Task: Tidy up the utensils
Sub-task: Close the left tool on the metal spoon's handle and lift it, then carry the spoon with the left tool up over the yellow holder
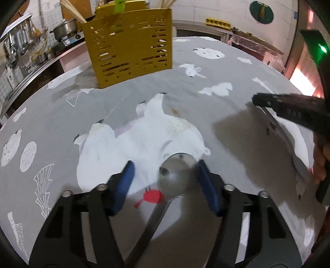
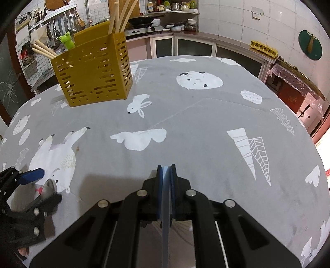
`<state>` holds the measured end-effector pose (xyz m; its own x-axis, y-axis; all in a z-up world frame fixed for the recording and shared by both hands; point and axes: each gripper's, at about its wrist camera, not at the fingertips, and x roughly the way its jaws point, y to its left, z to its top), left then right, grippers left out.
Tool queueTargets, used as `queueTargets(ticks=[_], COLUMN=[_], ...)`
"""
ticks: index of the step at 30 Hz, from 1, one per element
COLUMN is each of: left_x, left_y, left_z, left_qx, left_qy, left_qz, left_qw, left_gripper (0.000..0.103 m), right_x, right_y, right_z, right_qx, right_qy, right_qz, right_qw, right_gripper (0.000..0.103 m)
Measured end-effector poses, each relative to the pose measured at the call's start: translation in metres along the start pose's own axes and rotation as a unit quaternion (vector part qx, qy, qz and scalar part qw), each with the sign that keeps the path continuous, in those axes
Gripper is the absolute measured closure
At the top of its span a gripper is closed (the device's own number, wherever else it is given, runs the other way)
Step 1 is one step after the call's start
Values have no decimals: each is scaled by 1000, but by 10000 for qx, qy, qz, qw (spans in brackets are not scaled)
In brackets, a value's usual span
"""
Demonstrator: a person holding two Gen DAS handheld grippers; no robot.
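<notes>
Count: one round-bowled steel spoon [image 1: 178, 171], one flat steel knife-like utensil [image 1: 284, 136], one mustard-yellow slotted plastic utensil caddy [image 2: 92, 70], several pale wooden chopsticks [image 2: 121, 16] standing in it. Spoon lay bowl-up on the grey animal-print tablecloth [image 2: 196, 123], shiny, handle running back under the left gripper [image 1: 166, 181]. Left jaws were partly open around the bowl: right blue pad at the bowl's edge, left pad clear of it. Right gripper [image 2: 166, 171] jaws were closed, clamping the flat steel utensil's thin blade edge-on between the pads. Caddy stood at the table's far side, well apart from the spoon.
</notes>
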<state>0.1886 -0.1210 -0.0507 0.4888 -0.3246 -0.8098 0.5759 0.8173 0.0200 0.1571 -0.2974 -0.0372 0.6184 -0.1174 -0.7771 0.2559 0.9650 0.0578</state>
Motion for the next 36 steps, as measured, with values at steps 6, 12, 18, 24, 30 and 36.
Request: queueTargets(ticks=[6, 12, 18, 24, 30, 36], left_x=[7, 4, -32, -71, -97, -108], left_y=[22, 48, 66, 68, 75, 75], left_z=[15, 24, 34, 42, 49, 53], left_qx=[-472, -1073, -1451, -1487, -1581, -1613], left_qy=[168, 61, -550, -1211, -1649, -1946], left_qz=[-2, 201, 354, 548, 650, 729], left_qw=[9987, 9940, 9872, 9799, 9714, 9648], left_gripper=[68, 68, 68, 68, 68, 68], right_x=[0, -1, -11, -26, -46, -66], right_y=[3, 8, 8, 11, 13, 16], right_z=[4, 10, 21, 32, 43, 54], right_qx=[-21, -61, 41, 40, 50, 32], right_qy=[-36, -109, -316, -619, -1085, -1640], right_qz=[22, 74, 279, 362, 461, 534], right_qw=[10000, 9999, 9991, 9974, 9930, 9850], right_gripper=[96, 96, 96, 96, 96, 96])
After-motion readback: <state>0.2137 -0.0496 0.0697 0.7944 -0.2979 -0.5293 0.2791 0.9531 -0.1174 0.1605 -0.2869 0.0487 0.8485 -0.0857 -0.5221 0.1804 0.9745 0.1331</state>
